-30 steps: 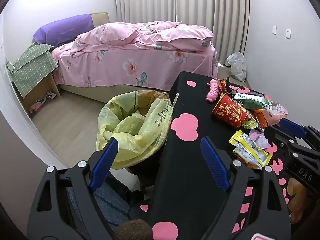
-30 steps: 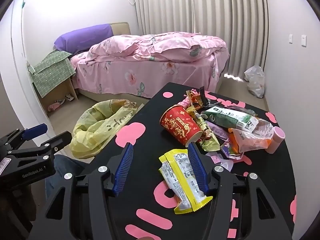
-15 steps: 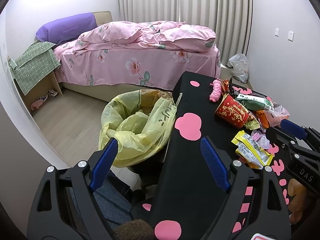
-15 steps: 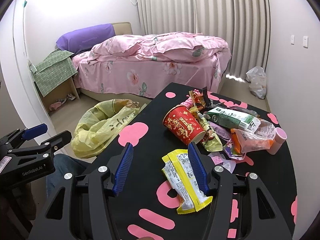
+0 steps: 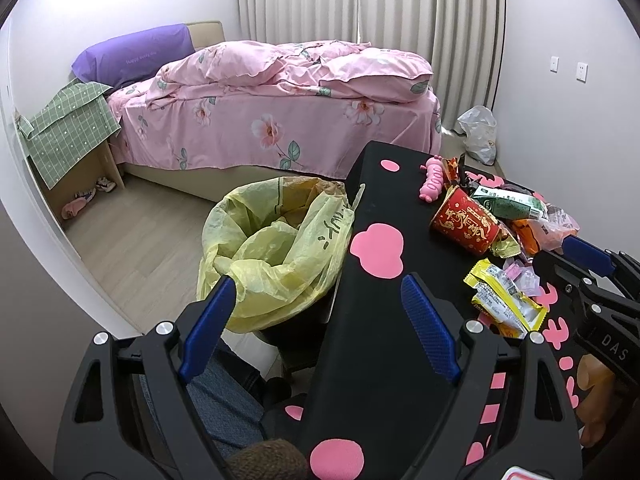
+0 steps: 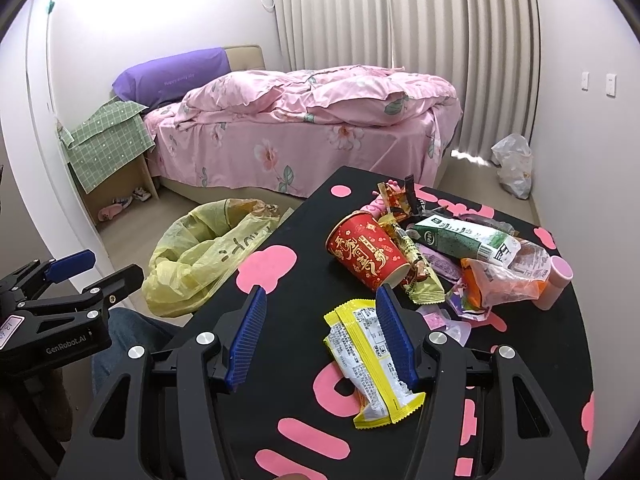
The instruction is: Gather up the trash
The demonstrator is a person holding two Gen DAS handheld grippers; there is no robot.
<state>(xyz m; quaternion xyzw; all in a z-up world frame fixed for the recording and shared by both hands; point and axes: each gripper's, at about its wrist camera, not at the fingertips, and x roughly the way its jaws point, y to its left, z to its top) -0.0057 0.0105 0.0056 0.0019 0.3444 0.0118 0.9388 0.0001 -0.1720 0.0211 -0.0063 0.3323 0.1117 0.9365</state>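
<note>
The black tabletop (image 6: 304, 364) with its pink shapes was the thing everything hung on. The right claw (image 6: 320, 336) hovered over its near end, jaws spread wide and holding nothing, with the yellow snack wrapper (image 6: 372, 356) lying flat just under its right finger. Beyond the wrapper, toward the bed side of the tabletop, sat the pile: a red paper cup (image 6: 366, 256) tipped on its side, a green carton (image 6: 460, 238) and a heap of crumpled packets. The left claw (image 5: 316, 324) hung over the tabletop's left edge, just as wide open and empty. Off that same edge, on the floor, stood the bin with the yellow bag (image 5: 276, 252), its mouth gaping.

To my eye the wrapper was the piece to take first. A flat, slippery packet wants the claw shifted right until it straddles the wrapper, lowered to the tabletop, then closed on its crimped end rather than its slack middle.
</note>
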